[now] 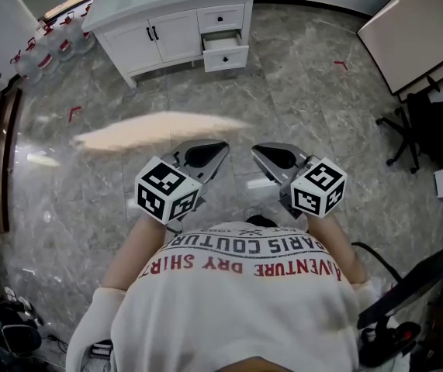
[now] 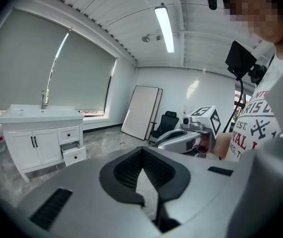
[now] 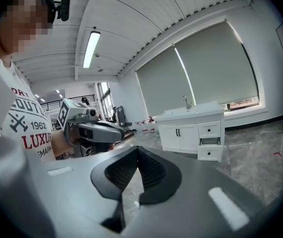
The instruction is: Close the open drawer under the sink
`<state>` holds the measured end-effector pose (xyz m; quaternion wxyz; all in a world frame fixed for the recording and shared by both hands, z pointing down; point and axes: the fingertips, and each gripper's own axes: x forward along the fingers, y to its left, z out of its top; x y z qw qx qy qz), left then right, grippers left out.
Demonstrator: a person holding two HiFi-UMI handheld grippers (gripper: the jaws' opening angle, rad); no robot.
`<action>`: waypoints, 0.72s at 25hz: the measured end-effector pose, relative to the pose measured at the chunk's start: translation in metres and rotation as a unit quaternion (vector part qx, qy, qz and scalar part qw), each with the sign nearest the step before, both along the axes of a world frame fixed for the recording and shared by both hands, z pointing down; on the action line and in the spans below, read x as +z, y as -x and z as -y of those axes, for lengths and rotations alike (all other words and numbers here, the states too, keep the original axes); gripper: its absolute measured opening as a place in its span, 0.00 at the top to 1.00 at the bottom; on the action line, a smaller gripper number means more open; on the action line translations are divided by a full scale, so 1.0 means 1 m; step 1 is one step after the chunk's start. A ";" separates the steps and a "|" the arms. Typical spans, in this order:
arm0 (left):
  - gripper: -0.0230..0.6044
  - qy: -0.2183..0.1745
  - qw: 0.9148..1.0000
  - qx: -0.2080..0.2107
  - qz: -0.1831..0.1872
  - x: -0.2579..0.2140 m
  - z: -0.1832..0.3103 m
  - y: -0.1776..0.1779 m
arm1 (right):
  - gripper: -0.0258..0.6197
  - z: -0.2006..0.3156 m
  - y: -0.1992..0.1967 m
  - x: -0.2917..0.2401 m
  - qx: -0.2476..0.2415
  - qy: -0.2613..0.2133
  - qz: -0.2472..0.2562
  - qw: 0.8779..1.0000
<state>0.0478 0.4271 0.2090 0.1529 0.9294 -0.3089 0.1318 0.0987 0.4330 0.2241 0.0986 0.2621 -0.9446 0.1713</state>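
Left gripper (image 1: 223, 146) and right gripper (image 1: 256, 149), each bearing a marker cube, are held side by side just ahead of the person's white printed shirt (image 1: 244, 301). In each gripper view we find the dark ribbed pads pressed together at the tips, pinching nothing.

The open white drawer with a dark knob (image 1: 226, 53) sits well apart from both grippers, at the far edge of the head view. It is the lower of two drawers at the right end of the white sink cabinet (image 1: 140, 41), and its front stands proud of the cabinet face. A broad stretch of grey marbled floor (image 1: 306, 99) lies between us and the drawer. A black office chair (image 1: 419, 130) and a leaning white panel (image 1: 423, 25) stand off to the right, and clear bottles (image 1: 50, 49) stand to the left of the cabinet.

We cannot make out the drawer's inside. A pale blurred streak (image 1: 159, 130) on the floor is unidentifiable. The shirt hides the person's legs.
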 end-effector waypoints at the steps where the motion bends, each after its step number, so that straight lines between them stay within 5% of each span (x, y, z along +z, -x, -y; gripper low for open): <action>1: 0.96 0.001 1.000 0.001 -0.001 0.000 0.000 0.001 | 0.96 0.000 0.001 0.000 0.000 0.001 -0.001 1.000; 18: 0.96 0.046 0.999 -0.015 -0.025 0.041 0.014 0.034 | 0.96 0.004 0.028 0.043 -0.015 0.037 -0.043 0.998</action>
